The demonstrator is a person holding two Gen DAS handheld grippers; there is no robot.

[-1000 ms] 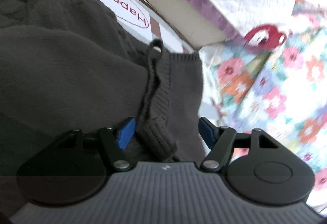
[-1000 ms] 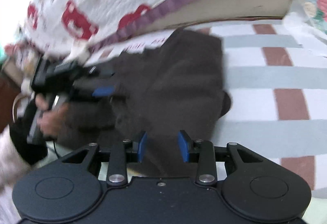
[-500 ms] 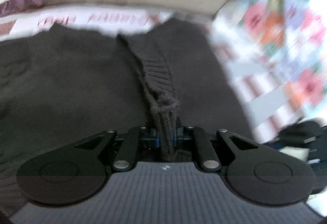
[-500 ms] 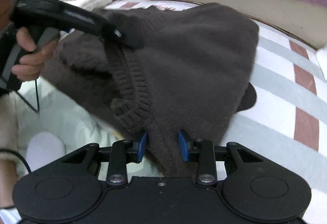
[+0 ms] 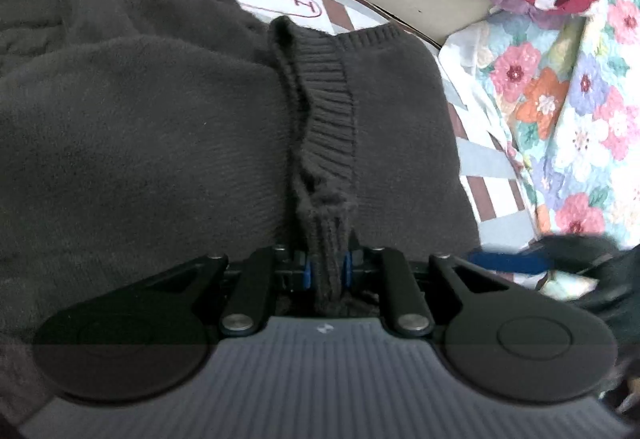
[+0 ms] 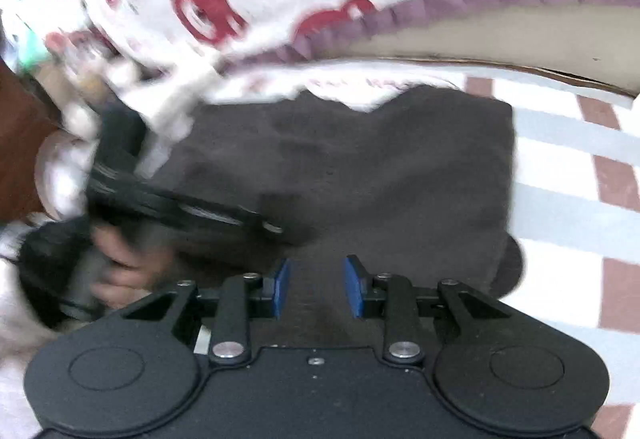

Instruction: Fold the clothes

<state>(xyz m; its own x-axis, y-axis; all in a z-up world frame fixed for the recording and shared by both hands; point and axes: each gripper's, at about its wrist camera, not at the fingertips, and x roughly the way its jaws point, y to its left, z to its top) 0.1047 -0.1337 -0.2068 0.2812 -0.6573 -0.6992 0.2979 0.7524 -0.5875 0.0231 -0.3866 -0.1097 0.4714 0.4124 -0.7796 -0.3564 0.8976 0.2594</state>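
Left gripper (image 5: 326, 271): pinching ribbed hem of sweater (image 5: 140, 143).
Right gripper (image 6: 318, 289): spread over sweater, 6 o'clock edge.

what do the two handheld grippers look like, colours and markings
The left gripper has a ribbed grey body with a small white logo, black linkage arms with silver pivot pins, round black side discs and blue pads on its fingers. The right gripper has the same layout on a smooth black body, with larger blue pads on its fingers. The hand emerges from a pale sleeve.
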